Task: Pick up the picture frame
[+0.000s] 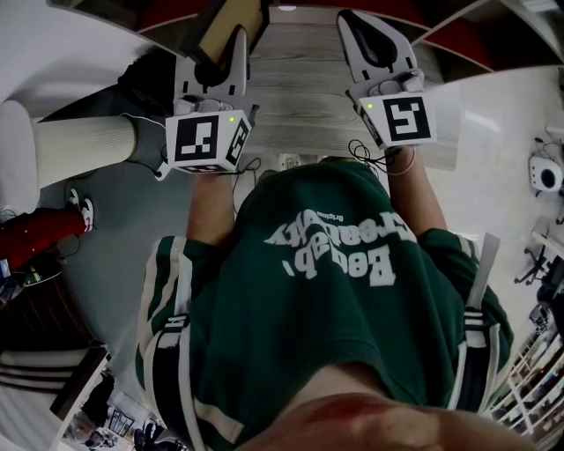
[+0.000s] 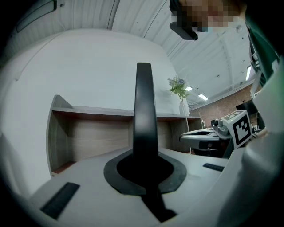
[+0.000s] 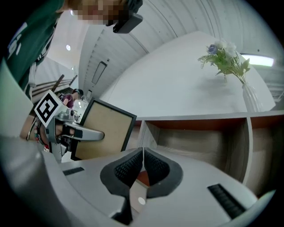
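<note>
The picture frame [image 1: 222, 25], black-edged with a tan board face, stands upright between the jaws of my left gripper [image 1: 233, 42], which is shut on it. In the left gripper view the picture frame [image 2: 144, 102] shows edge-on as a dark vertical bar rising out of the left gripper [image 2: 144, 165]. The right gripper view shows the picture frame [image 3: 108, 126] at the left with the left gripper [image 3: 94, 134] clamped on its side. My right gripper [image 3: 143, 163] is shut with its ribbed pads together and nothing between them. It is level beside the left one as the right gripper [image 1: 356, 26].
A wooden shelf unit [image 3: 199, 137] with open cubbies stands straight ahead, also the shelf unit [image 2: 88, 137]. A glass vase of flowers [image 3: 230, 66] sits on its white top. A white pleated cylinder [image 1: 79, 145] lies at the left, with a curved white wall behind.
</note>
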